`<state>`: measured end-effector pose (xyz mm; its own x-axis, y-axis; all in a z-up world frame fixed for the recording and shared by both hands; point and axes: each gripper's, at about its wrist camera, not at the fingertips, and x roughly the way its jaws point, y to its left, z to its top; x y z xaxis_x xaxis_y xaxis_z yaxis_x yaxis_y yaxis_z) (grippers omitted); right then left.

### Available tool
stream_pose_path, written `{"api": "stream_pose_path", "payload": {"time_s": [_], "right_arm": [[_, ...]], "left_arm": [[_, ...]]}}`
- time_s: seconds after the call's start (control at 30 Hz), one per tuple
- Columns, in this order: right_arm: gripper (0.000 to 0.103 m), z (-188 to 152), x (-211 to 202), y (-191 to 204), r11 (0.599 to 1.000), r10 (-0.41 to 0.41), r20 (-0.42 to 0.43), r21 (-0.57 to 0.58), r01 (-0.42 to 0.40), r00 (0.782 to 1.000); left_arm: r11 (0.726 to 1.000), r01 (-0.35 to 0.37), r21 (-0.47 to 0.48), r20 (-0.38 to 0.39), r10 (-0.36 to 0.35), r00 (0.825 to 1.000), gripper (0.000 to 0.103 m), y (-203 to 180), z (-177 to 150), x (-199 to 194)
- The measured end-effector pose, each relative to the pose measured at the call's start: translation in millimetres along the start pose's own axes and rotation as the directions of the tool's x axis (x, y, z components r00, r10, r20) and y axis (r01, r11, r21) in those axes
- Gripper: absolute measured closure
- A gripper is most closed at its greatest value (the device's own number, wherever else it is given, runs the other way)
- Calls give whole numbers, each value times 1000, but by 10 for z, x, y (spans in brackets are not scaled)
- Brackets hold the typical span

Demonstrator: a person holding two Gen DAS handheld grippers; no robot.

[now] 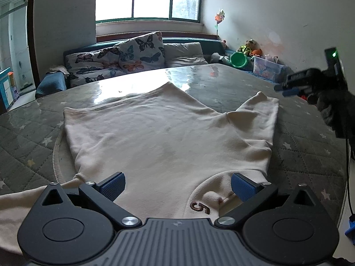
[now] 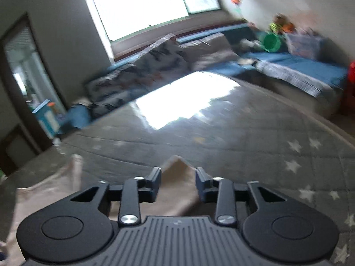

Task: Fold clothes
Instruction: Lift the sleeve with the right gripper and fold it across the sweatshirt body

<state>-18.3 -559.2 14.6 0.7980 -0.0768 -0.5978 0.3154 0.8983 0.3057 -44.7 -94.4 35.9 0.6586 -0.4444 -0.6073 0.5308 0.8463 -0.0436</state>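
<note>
1. The cream garment (image 1: pixel 168 133) is lying spread on the star-patterned worktop (image 1: pixel 26 133), partly folded, its near edge bearing an embroidered numeral (image 1: pixel 200 207).
2. The left hand-held gripper (image 1: pixel 177 186) is hovering over that near edge with jaws spread wide, gripping nothing, probably lining up for a pinch.
3. The right hand-held gripper (image 2: pixel 178 184) is hanging above the garment's far right corner (image 2: pixel 177 168), jaws apart and empty; that view is blurring.
4. On the far right, a clear storage box (image 1: pixel 267 67) is sitting beside a green bucket (image 1: pixel 239 59); I cannot make out the contents.
</note>
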Motion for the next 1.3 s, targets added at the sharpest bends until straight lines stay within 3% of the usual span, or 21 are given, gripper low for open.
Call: {"api": "stream_pose_path", "payload": {"time_s": [0.17,0.37,0.47,0.53,0.8,1.07,1.3], "right_arm": [[62,-63,229,-81,999,-48,-28,16,48,998],[62,-91,390,83,997,-65,-18,-45,64,998],[87,-106,400,172,996,-52,-29,-70,50,998],[93,-114,375,190,998,-35,-31,-59,34,999],[94,-83,-45,303,986,161,-3,35,-161,987],[94,-133,-467,607,917,393,-30,82,-390,919],[94,-271,-523,1200,826,563,-117,58,-561,818]], "left_arm": [[1000,4,8,-12,-4,1000,0,-19,2,46],[1000,4,6,-18,-4,1000,0,-21,0,72],[1000,5,6,-17,-5,1000,0,-21,-3,69],[1000,5,5,-16,-4,1000,0,-20,-4,62],[1000,-7,-5,-6,7,1000,0,30,-17,17],[1000,26,-11,11,-26,1000,0,-13,-8,-26],[999,48,-4,26,-48,999,0,-67,18,-15]]}}
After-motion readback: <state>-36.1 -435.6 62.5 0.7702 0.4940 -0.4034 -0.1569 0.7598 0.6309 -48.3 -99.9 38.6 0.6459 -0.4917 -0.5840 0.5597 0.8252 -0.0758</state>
